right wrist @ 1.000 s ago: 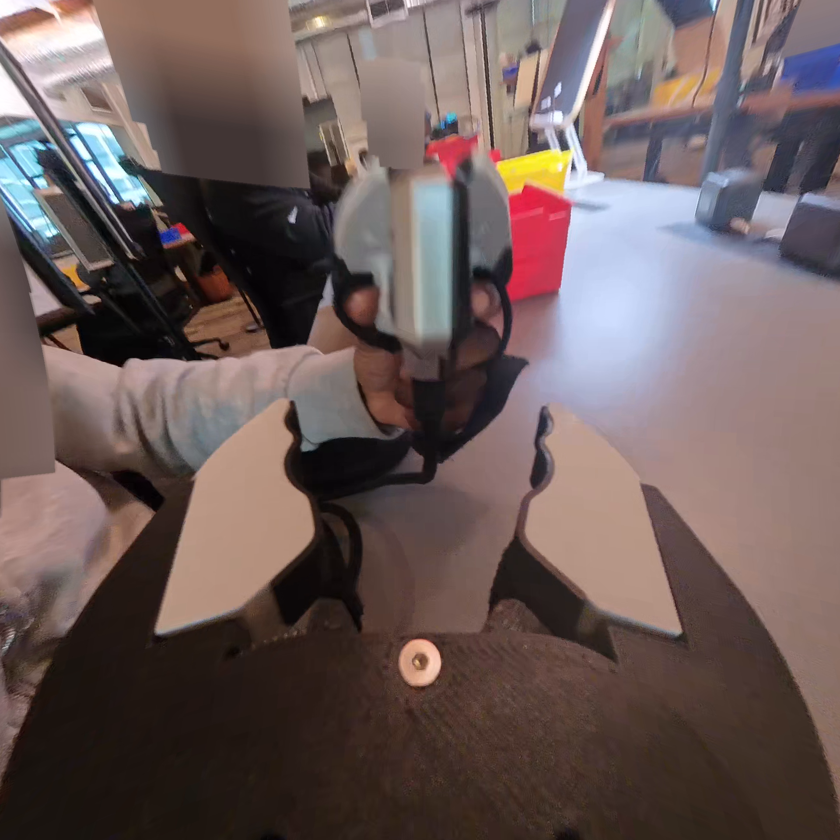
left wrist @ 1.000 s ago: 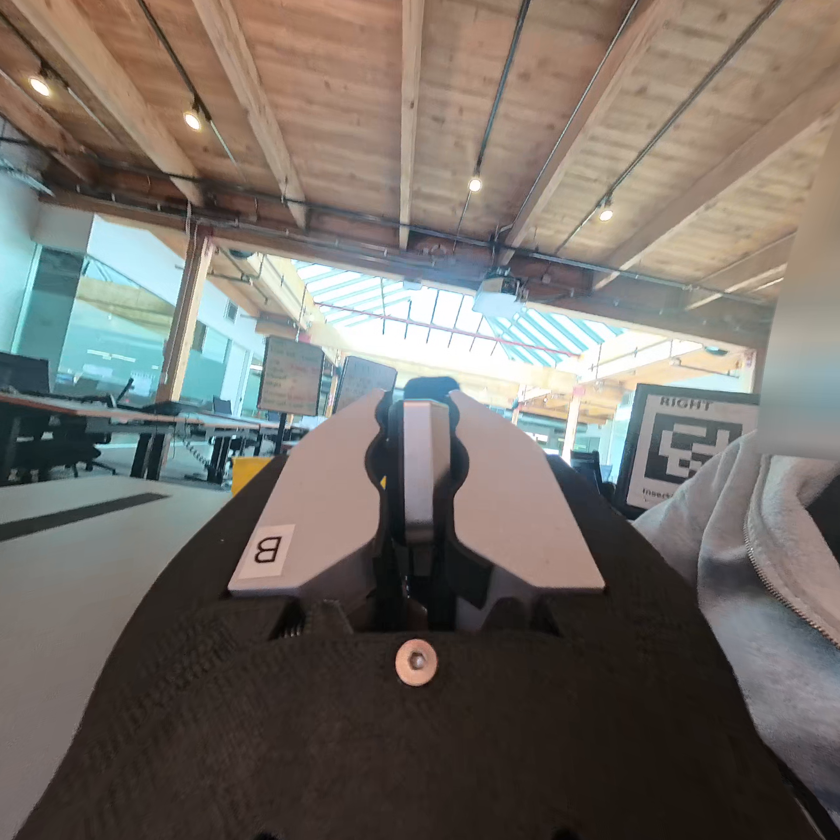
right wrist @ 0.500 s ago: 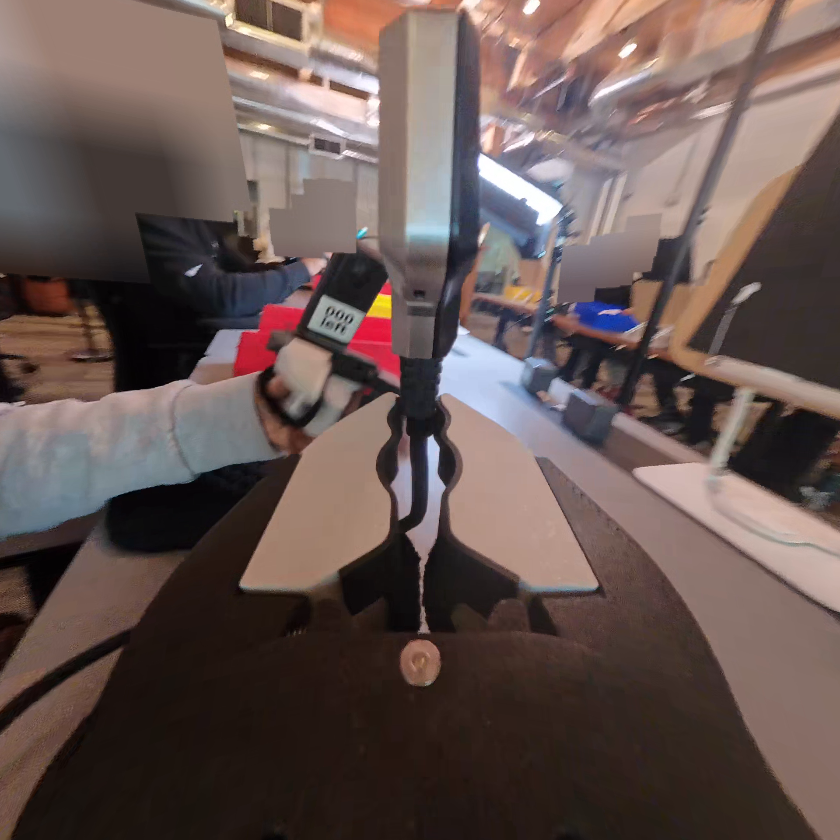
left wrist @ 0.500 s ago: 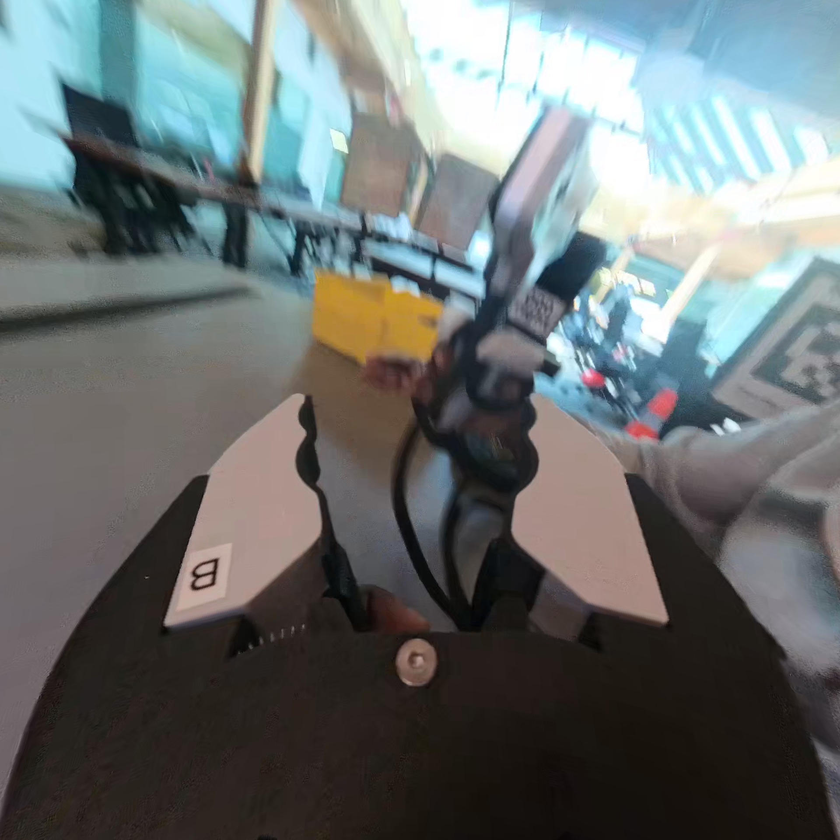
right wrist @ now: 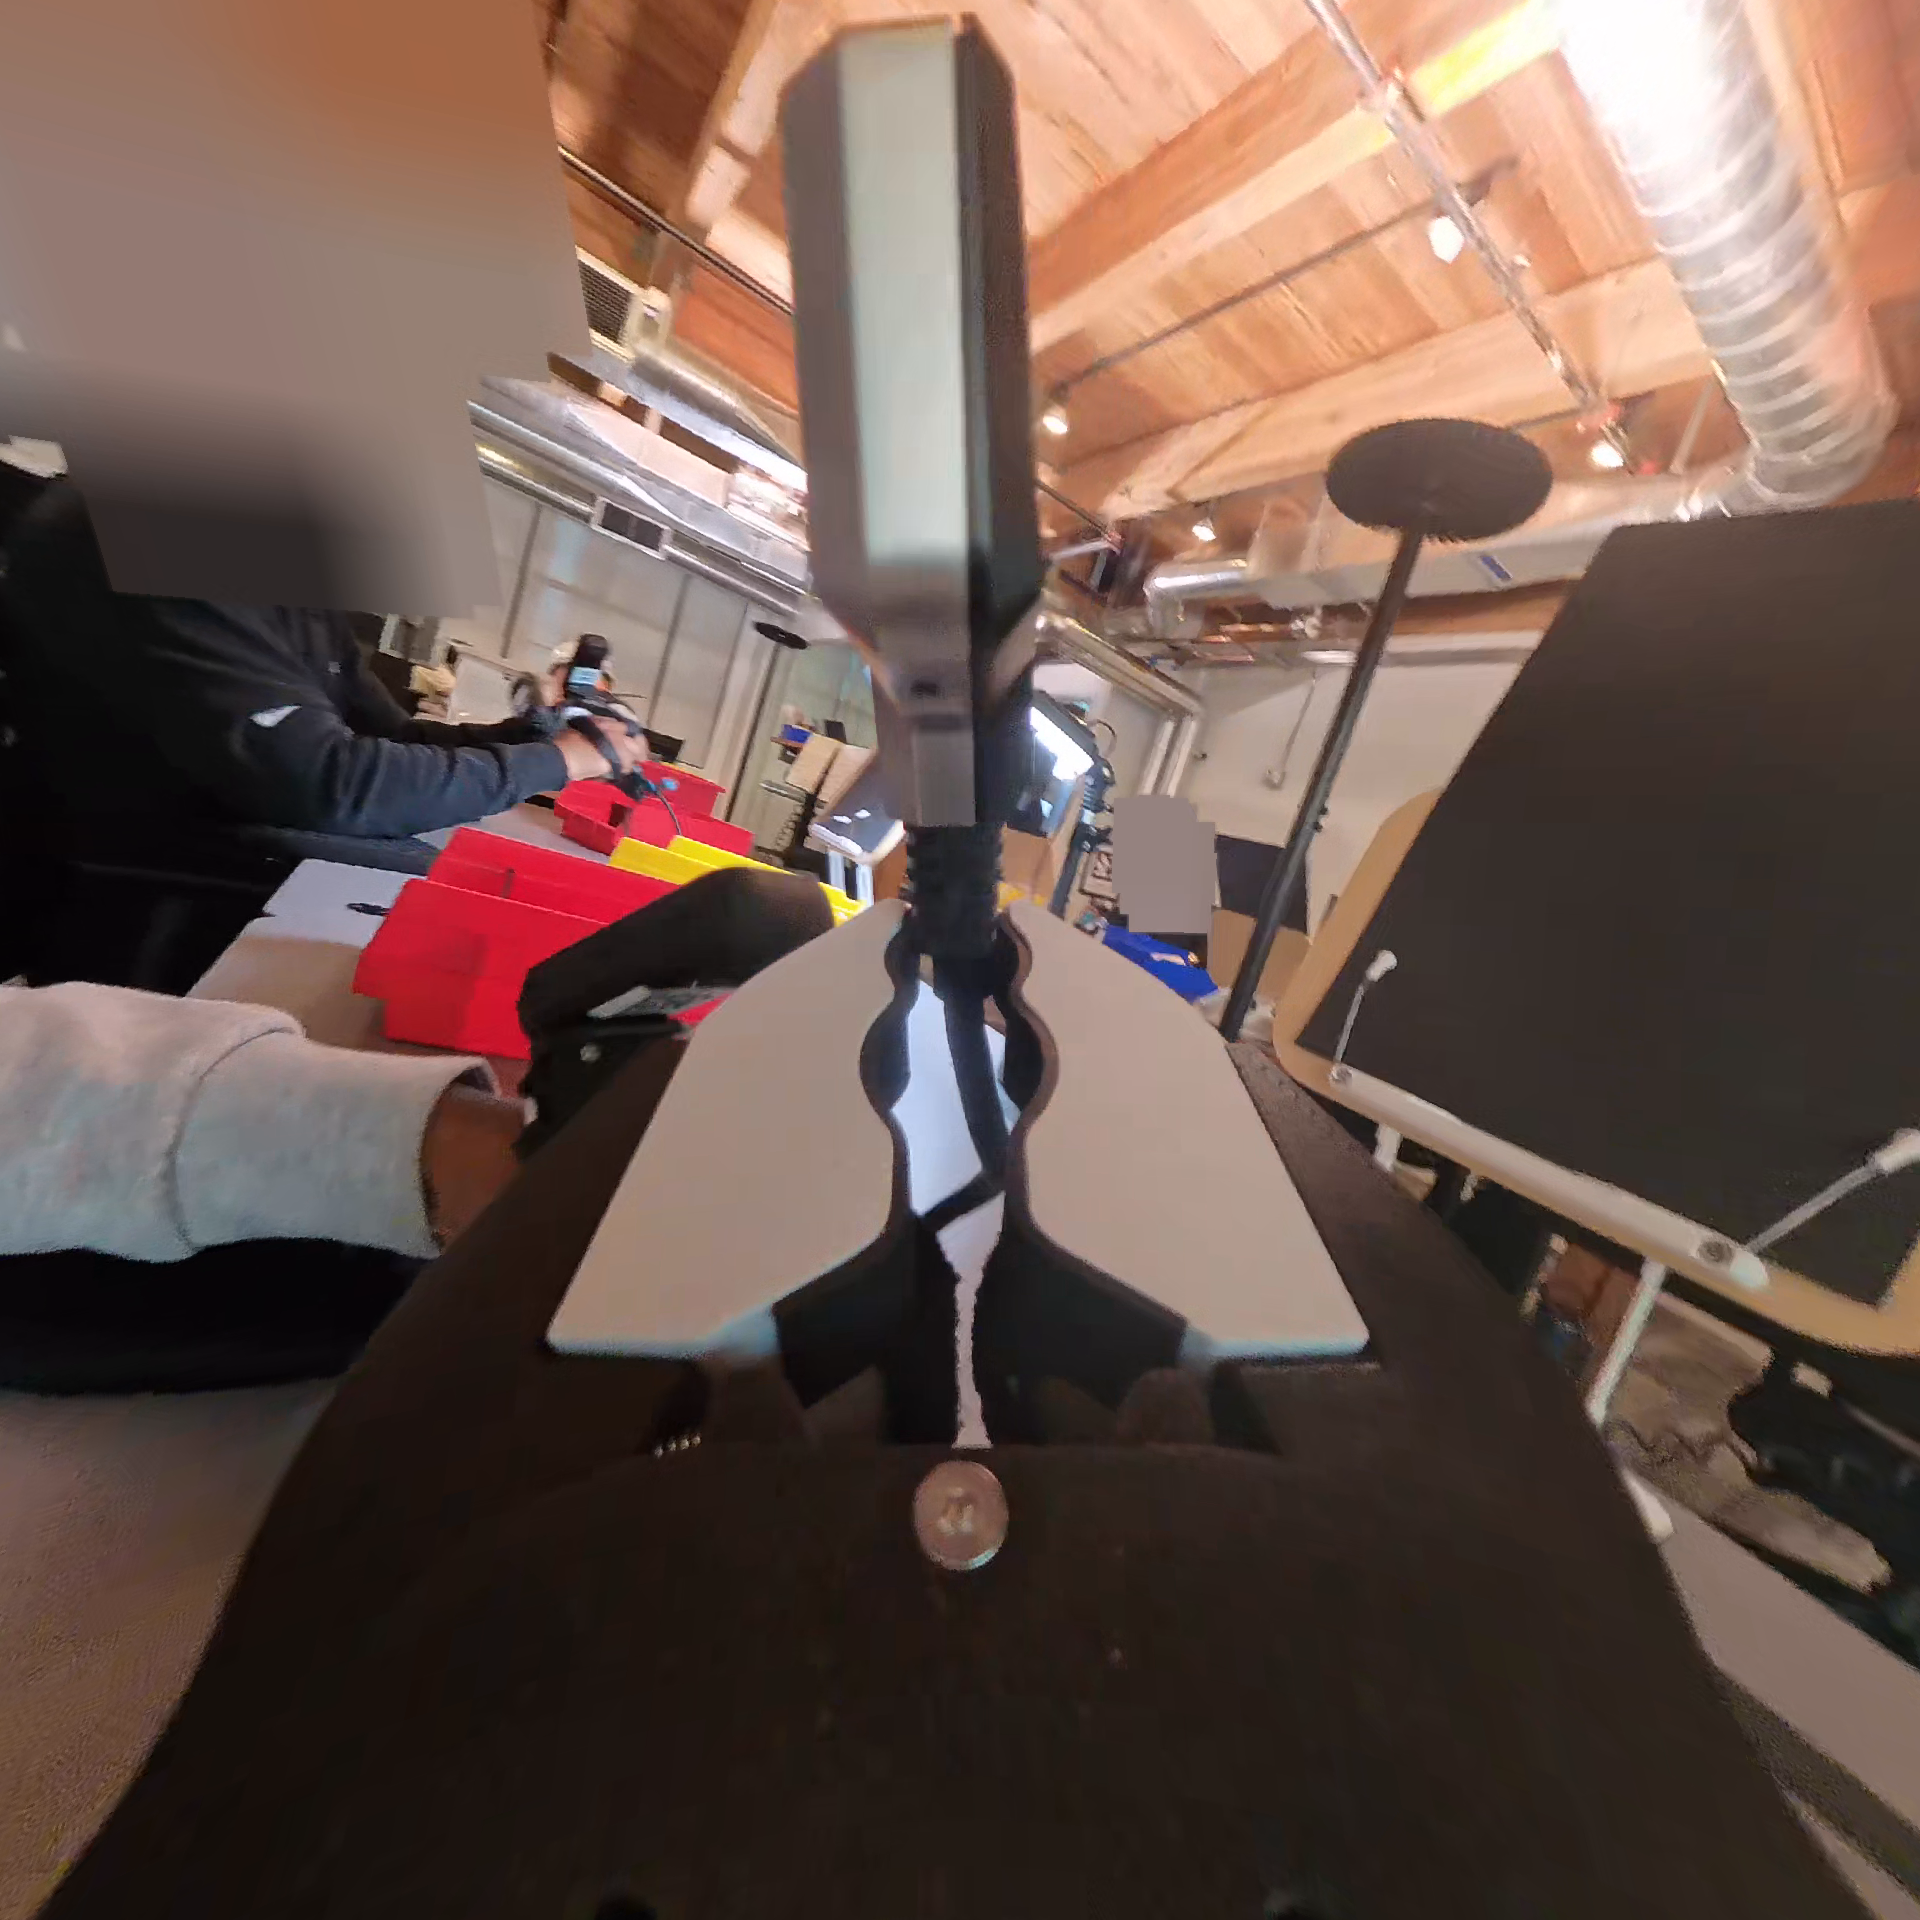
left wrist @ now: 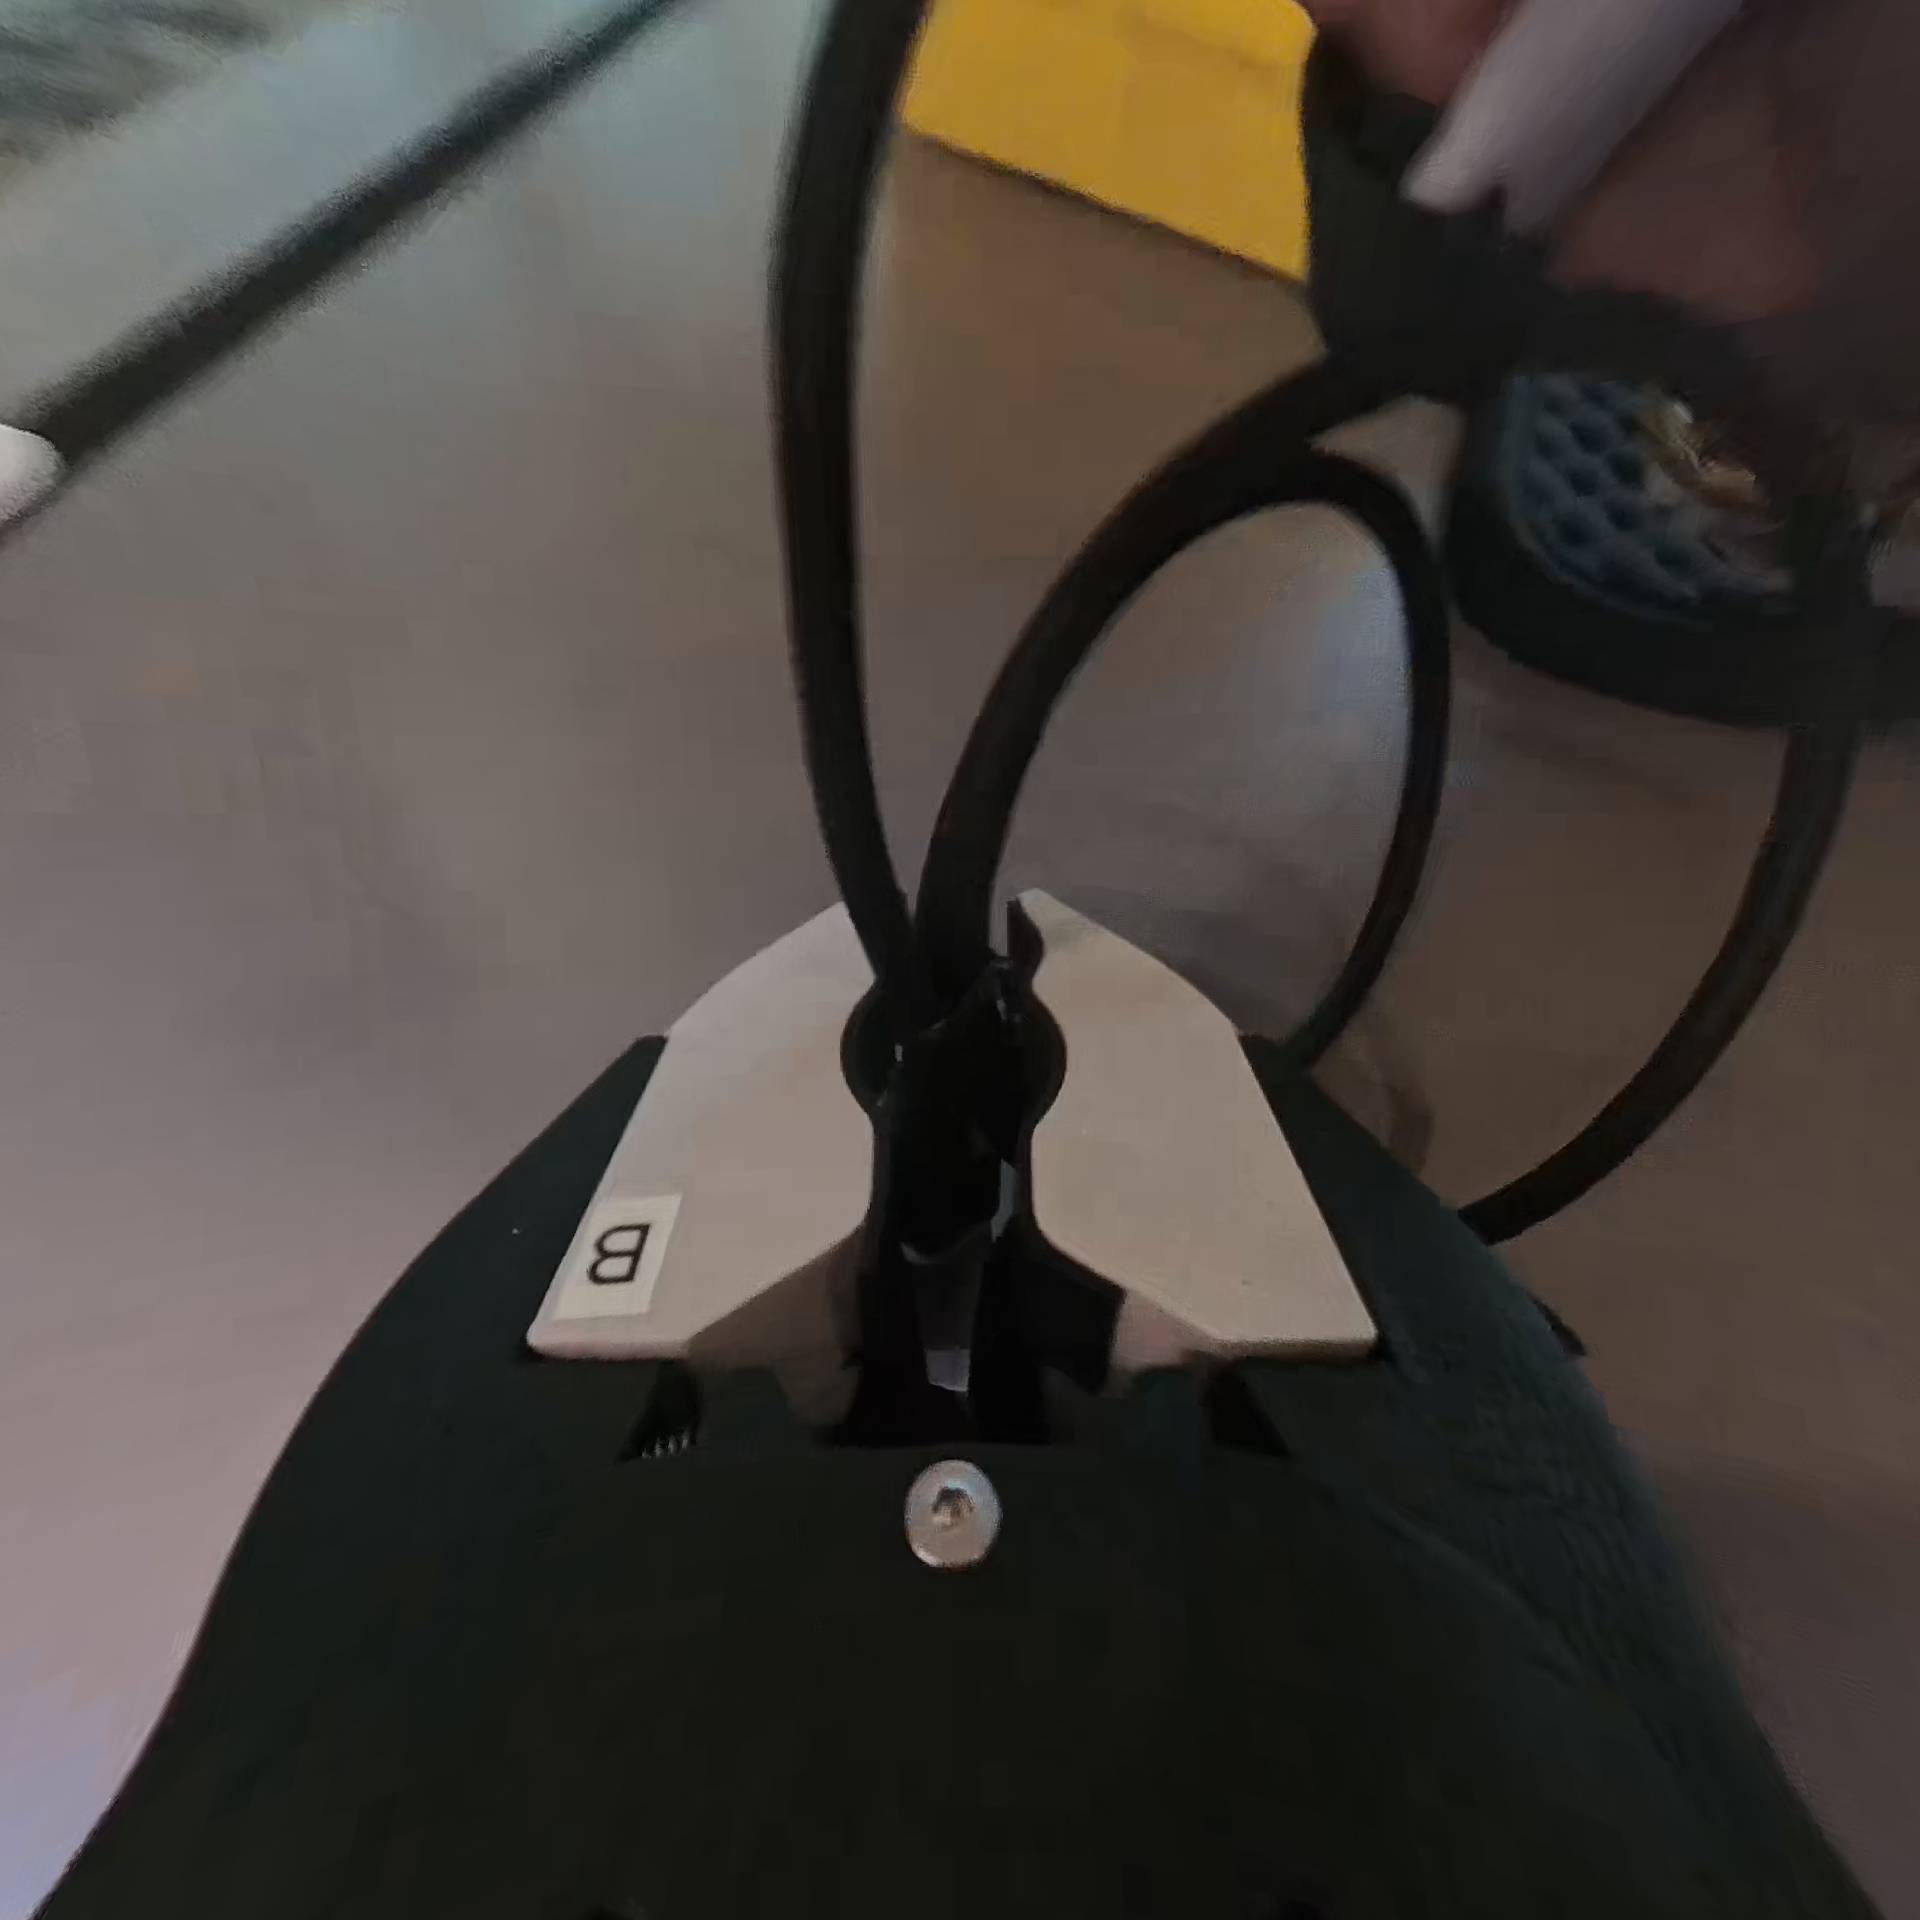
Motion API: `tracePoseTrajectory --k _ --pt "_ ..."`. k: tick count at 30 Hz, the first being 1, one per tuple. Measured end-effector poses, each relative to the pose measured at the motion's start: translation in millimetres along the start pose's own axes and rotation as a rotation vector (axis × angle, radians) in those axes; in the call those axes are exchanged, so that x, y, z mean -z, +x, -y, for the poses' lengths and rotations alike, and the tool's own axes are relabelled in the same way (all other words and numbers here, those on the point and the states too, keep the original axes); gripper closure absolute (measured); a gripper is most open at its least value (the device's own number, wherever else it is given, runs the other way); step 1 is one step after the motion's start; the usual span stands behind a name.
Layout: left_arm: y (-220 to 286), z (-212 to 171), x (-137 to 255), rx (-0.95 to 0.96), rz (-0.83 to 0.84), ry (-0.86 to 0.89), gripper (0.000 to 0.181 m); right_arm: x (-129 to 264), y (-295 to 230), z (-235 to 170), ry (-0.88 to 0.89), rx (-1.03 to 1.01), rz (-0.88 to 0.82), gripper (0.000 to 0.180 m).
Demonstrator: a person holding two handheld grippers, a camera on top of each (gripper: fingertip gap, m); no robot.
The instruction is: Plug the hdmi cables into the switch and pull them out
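In the right wrist view my right gripper [right wrist: 951, 925] is shut on the ribbed black cable collar [right wrist: 951, 873] just under the grey HDMI switch [right wrist: 904, 364]. It holds the switch upright above its fingertips. The cable [right wrist: 977, 1081] runs back between the fingers. In the left wrist view my left gripper [left wrist: 956, 935] is shut on a black cable end [left wrist: 945, 1122], low over the grey table [left wrist: 416, 727]. One black cable [left wrist: 821, 416] rises from the fingertips out of the top of the frame. Another [left wrist: 1423, 644] loops round to the right. The left gripper's black body [right wrist: 665, 956] and a grey sleeve [right wrist: 156, 1122] show at the left of the right wrist view.
Red bins [right wrist: 488, 935] and a yellow bin [right wrist: 707, 852] stand on the table behind; a yellow bin [left wrist: 1122, 94] also shows in the left wrist view. A black board on a stand [right wrist: 1662, 883] is at the right. A person in a dark top [right wrist: 260, 748] works at the back left.
A second ago the left gripper was shut on the switch and the right was open. The right then closed on the cable collar under the switch. The left let go, swung down and closed on a black cable.
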State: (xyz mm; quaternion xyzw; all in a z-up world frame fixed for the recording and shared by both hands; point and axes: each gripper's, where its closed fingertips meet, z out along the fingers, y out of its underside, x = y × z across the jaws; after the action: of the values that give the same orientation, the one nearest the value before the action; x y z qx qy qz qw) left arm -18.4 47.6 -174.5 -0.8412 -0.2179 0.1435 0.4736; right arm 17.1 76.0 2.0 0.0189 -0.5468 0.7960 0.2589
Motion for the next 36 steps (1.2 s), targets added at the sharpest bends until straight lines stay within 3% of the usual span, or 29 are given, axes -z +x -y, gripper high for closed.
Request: tracePoseTrajectory --k 1,6,11,13,16,21,23,26,31,34,36 --pt "-11.8 7.4 9.2 0.005 0.059 0.055 0.164 1.6 -3.4 2.9 0.012 0.011 0.028 0.166" --pt "-59.5 49.9 72.1 0.075 0.303 0.401 0.165 1.6 -26.4 -13.4 -0.065 0.162 0.145 0.162" --pt "-69.0 57.7 93.7 0.037 0.392 0.493 0.165 -3.2 -47.5 -23.6 -0.077 0.282 0.23 0.152" --pt "-70.0 59.3 95.4 0.051 0.395 0.508 0.166 0.8 -52.1 -23.1 -0.08 0.266 0.261 0.136" --pt "-80.9 65.0 117.3 0.136 0.42 0.627 0.166 6.9 -46.8 -23.6 -0.103 0.271 0.253 0.125" --pt "-100.4 61.5 157.0 0.242 0.459 0.773 0.166 10.1 -11.1 -26.6 -0.163 0.285 0.077 0.133" --pt "-104.2 58.5 160.0 0.219 0.506 0.746 0.166 8.9 -5.0 -32.2 -0.189 0.203 0.052 0.13" --pt "-94.2 64.1 150.8 0.145 0.498 0.713 0.166 1.7 -14.2 -24.6 -0.097 -0.103 0.097 0.111" --pt "-71.6 72.7 132.0 -0.054 0.476 0.641 0.166 -17.0 -33.3 -26.9 -0.087 -0.621 0.226 0.054" --pt "-40.5 85.9 128.3 -0.241 0.374 0.686 0.165 -21.1 -42.1 -27.9 -0.124 -0.628 0.29 0.042" --pt "-33.4 85.1 122.5 -0.3 0.363 0.649 0.166 -18.1 -60.6 -28.0 -0.17 -0.608 0.395 0.048"
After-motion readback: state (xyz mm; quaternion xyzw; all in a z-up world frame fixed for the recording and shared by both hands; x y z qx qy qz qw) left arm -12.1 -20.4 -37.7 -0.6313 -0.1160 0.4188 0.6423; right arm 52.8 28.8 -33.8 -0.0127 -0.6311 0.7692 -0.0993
